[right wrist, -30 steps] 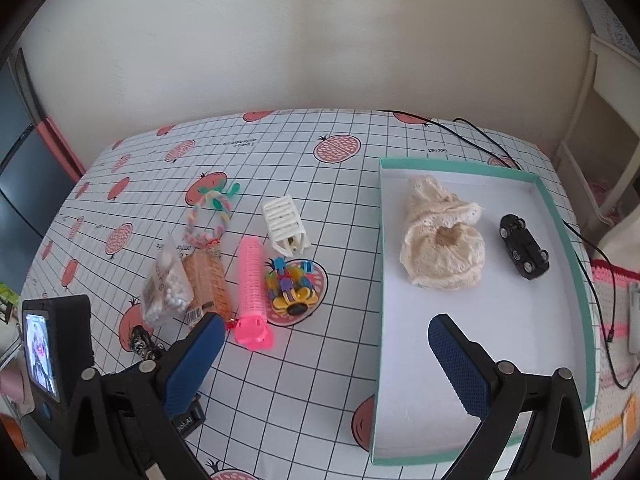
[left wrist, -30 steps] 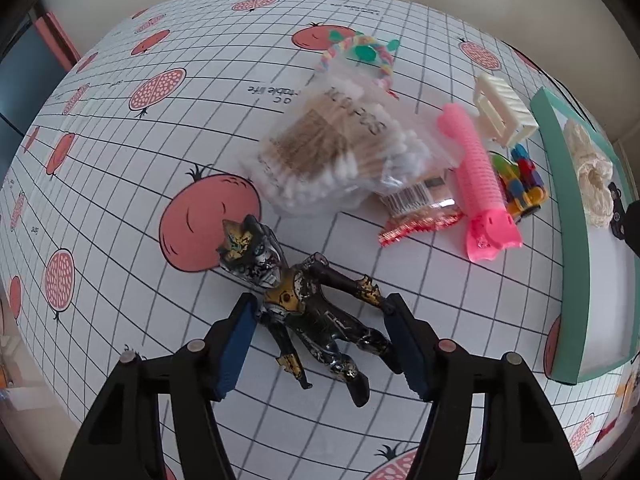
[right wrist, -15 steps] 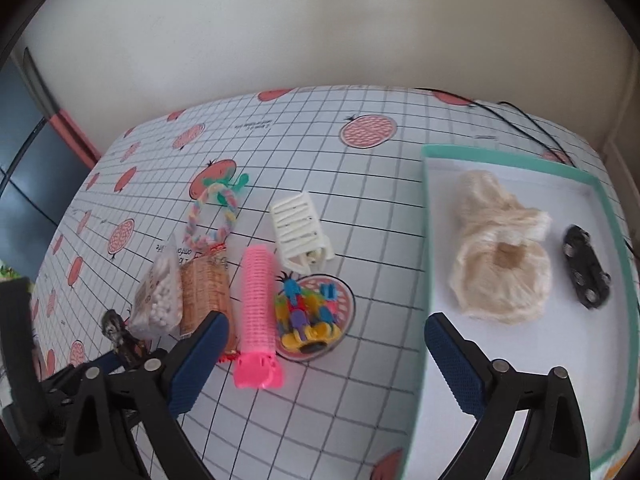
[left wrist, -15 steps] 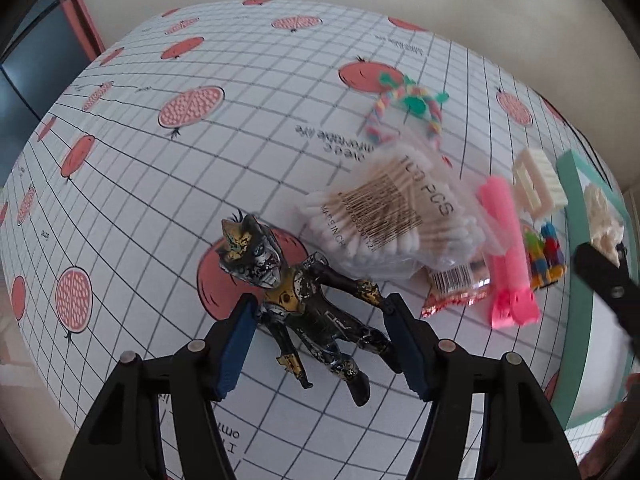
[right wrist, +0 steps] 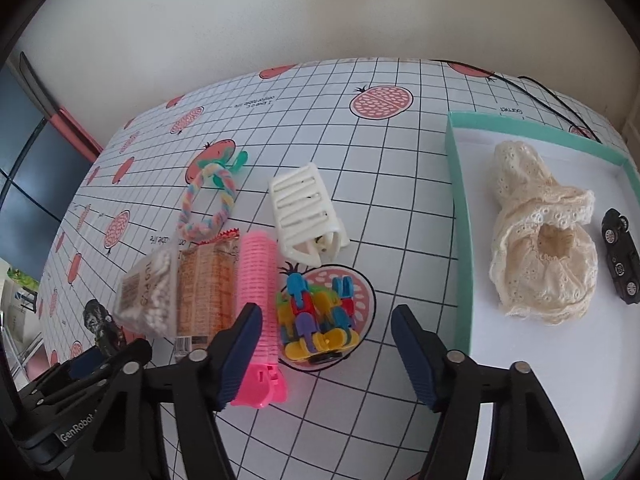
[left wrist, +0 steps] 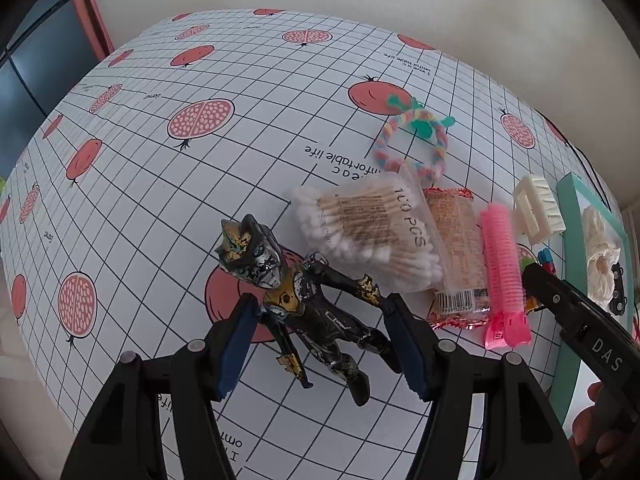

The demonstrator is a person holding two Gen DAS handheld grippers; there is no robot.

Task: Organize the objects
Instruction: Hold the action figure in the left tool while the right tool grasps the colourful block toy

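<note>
A black-and-gold action figure (left wrist: 308, 304) lies on the grid tablecloth between the fingers of my open left gripper (left wrist: 322, 344), its torso close to the left finger. Its head (right wrist: 96, 316) shows in the right wrist view. My right gripper (right wrist: 326, 344) is open just above a colourful plastic toy (right wrist: 316, 316), and its left finger overlaps the pink hair roller (right wrist: 258, 292). A teal tray (right wrist: 460, 220) on the right holds a cream lace hat (right wrist: 540, 248) and a black toy car (right wrist: 620, 256).
Beside the roller lie a snack packet (right wrist: 206, 280), a bag of cotton swabs (left wrist: 368, 232), a white hair claw (right wrist: 304, 212) and a pastel rope ring (left wrist: 412, 148). A black cable (right wrist: 552, 88) runs behind the tray. A wall stands past the table's far edge.
My right gripper has moved left and down, from in front of the tray to over the colourful toy. The left gripper's view has tilted up, with the figure still between its fingers.
</note>
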